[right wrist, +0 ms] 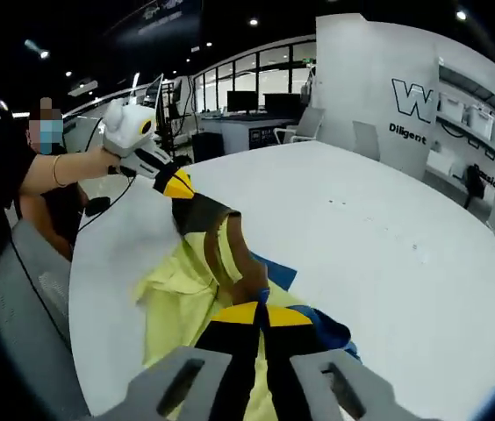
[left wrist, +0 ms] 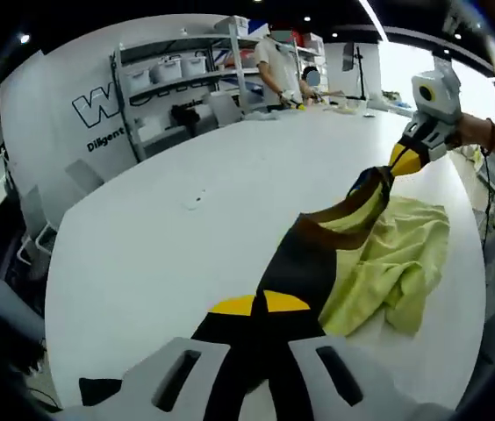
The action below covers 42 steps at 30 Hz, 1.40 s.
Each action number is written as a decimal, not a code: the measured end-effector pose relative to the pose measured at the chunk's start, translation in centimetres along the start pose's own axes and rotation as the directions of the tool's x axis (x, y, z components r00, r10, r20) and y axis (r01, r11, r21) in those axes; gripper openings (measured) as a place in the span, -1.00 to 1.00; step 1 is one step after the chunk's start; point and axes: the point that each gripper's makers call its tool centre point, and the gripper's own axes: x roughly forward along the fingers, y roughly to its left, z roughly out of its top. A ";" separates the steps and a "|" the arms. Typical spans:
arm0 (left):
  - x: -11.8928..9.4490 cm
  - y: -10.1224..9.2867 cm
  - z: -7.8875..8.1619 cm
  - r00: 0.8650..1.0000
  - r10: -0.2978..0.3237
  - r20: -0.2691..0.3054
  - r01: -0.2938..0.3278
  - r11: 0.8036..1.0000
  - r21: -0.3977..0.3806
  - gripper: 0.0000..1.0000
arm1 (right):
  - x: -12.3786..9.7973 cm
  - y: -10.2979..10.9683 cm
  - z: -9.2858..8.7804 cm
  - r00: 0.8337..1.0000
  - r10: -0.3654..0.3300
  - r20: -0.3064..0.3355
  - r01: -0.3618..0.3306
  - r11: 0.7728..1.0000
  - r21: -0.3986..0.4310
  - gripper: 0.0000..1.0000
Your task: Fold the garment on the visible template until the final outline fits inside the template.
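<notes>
A yellow-green garment (left wrist: 401, 254) lies crumpled on the white table (left wrist: 168, 237). Its dark brown-black band (left wrist: 318, 254) is pulled taut in the air between both grippers. In the left gripper view my left gripper (left wrist: 258, 305) is shut on the near end of the band. My right gripper (left wrist: 403, 160) is shut on the far end at upper right. In the right gripper view my right gripper (right wrist: 261, 314) is shut on the band (right wrist: 208, 215), and the left gripper (right wrist: 177, 184) holds its other end. A blue sheet (right wrist: 280, 270) shows under the yellow-green garment (right wrist: 173, 294), mostly hidden.
Metal shelves with white bins (left wrist: 168, 70) stand against the wall behind the table, where a person (left wrist: 278, 66) stands. Desks with monitors (right wrist: 247, 105) and chairs (right wrist: 366, 136) lie beyond the table's far edge. A person's hand (right wrist: 81, 167) holds the left gripper.
</notes>
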 end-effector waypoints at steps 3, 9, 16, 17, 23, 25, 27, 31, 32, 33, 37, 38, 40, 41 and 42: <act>-0.1 1.5 0.9 0.998 0.055 0.025 -0.054 0.998 -0.017 -0.87 | 0.6 -0.7 1.3 1.000 -0.018 0.017 0.018 1.000 0.002 -1.00; 0.9 3.2 2.0 0.994 0.099 0.039 -0.097 0.994 -0.043 -0.87 | 2.9 -3.5 2.5 0.994 -0.106 0.012 0.106 0.994 0.017 -1.00; 3.3 5.1 2.2 0.988 0.157 0.011 -0.156 0.987 -0.027 -0.87 | 6.0 -7.1 3.3 0.981 -0.193 -0.009 0.193 0.977 0.094 -1.00; 3.6 5.3 2.2 0.987 0.159 0.013 -0.159 0.987 -0.026 -0.87 | 6.4 -7.4 3.3 0.979 -0.202 -0.015 0.203 0.974 0.106 -1.00; 6.1 6.8 1.6 0.981 0.193 -0.014 -0.193 0.980 -0.041 -0.87 | 9.2 -9.7 2.9 0.972 -0.226 -0.067 0.233 0.964 0.126 -1.00; 6.8 7.1 1.2 0.980 0.197 -0.024 -0.199 0.977 -0.073 -0.87 | 10.0 -10.8 2.5 0.967 -0.243 -0.082 0.253 0.954 0.160 -1.00; 7.4 7.4 0.8 0.979 0.202 -0.033 -0.204 0.975 -0.086 -0.87 | 10.6 -11.9 2.1 0.958 -0.271 -0.096 0.284 0.941 0.182 -1.00; 8.7 8.4 0.5 0.978 0.206 -0.041 -0.209 0.973 -0.097 -0.87 | 11.7 -13.4 2.1 0.955 -0.286 -0.078 0.296 0.925 0.238 -1.00; 9.1 8.8 0.5 0.977 0.210 -0.041 -0.213 0.971 -0.107 -0.87 | 12.0 -13.7 2.0 0.954 -0.291 -0.076 0.300 0.921 0.249 -1.00; 9.4 9.0 0.6 0.977 0.210 -0.042 -0.214 0.971 -0.109 -0.87 | 12.1 -13.8 2.0 0.952 -0.296 -0.075 0.305 0.918 0.254 -1.00; 10.9 9.3 1.1 0.971 0.234 -0.044 -0.237 0.968 -0.080 -0.87 | 13.1 -15.0 1.2 0.941 -0.326 -0.092 0.339 0.904 0.262 -1.00; 11.2 9.1 1.1 0.971 0.236 -0.043 -0.239 0.968 -0.078 -0.87 | 13.2 -15.2 0.9 0.938 -0.330 -0.102 0.345 0.900 0.267 -1.00; 11.9 8.8 0.8 0.970 0.237 -0.052 -0.240 0.969 -0.064 -0.87 | 13.4 -15.6 0.3 0.933 -0.341 -0.117 0.360 0.889 0.284 -1.00; 12.2 8.7 0.7 0.970 0.235 -0.057 -0.238 0.969 -0.059 -0.87 | 13.5 -15.8 0.1 0.932 -0.343 -0.118 0.363 0.886 0.289 -1.00; 12.4 8.7 0.5 0.970 0.234 -0.061 -0.238 0.969 -0.064 -0.86 | 13.5 -16.0 -0.1 0.931 -0.345 -0.122 0.366 0.879 0.307 -1.00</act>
